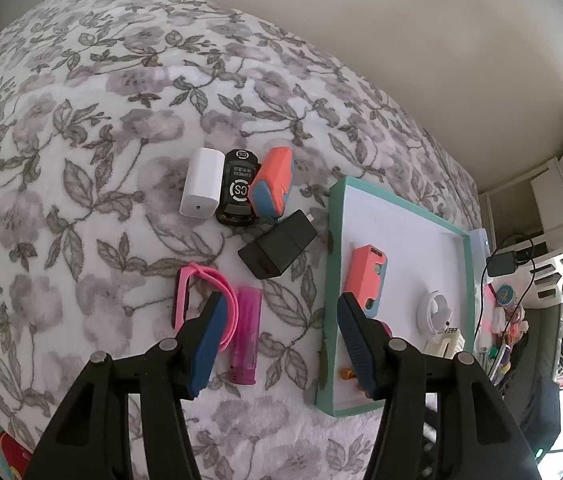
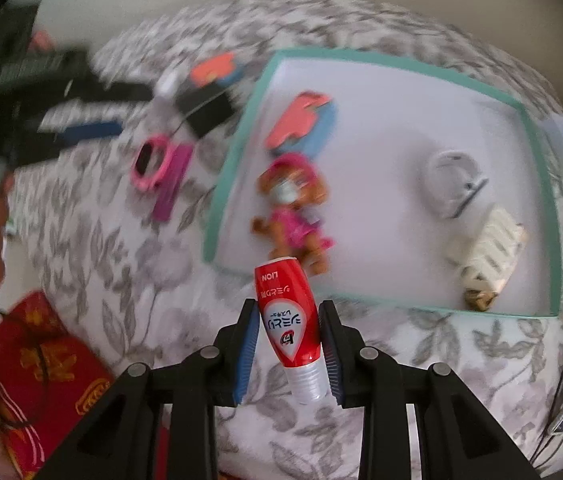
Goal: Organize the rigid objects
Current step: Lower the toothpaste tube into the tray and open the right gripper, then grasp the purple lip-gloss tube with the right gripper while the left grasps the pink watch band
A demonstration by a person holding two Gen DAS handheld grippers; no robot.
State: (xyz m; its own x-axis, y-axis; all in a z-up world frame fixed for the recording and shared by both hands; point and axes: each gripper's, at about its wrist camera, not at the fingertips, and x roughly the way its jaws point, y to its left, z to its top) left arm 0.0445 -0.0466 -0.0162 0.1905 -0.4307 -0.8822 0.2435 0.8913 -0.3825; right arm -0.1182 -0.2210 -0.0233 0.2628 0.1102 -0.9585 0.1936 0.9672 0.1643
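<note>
My right gripper (image 2: 287,344) is shut on a small red and white tube (image 2: 287,320), held above the floral bedspread just in front of the teal-rimmed tray (image 2: 241,152). In the tray lie a toy dog in pink (image 2: 293,216), a coral and blue case (image 2: 301,124), a white round holder (image 2: 453,184) and a cream ribbed piece (image 2: 489,256). My left gripper (image 1: 281,344) is open, with nothing between its fingers. It hovers over a purple lighter (image 1: 245,332) and a pink band (image 1: 201,300), left of the tray (image 1: 335,240).
A black charger (image 1: 277,248), a white charger (image 1: 200,184), a black toy car (image 1: 237,188) and a second coral and blue case (image 1: 271,188) lie on the bedspread. A red packet (image 2: 41,344) lies at the lower left. Cables and clutter crowd the right bedside.
</note>
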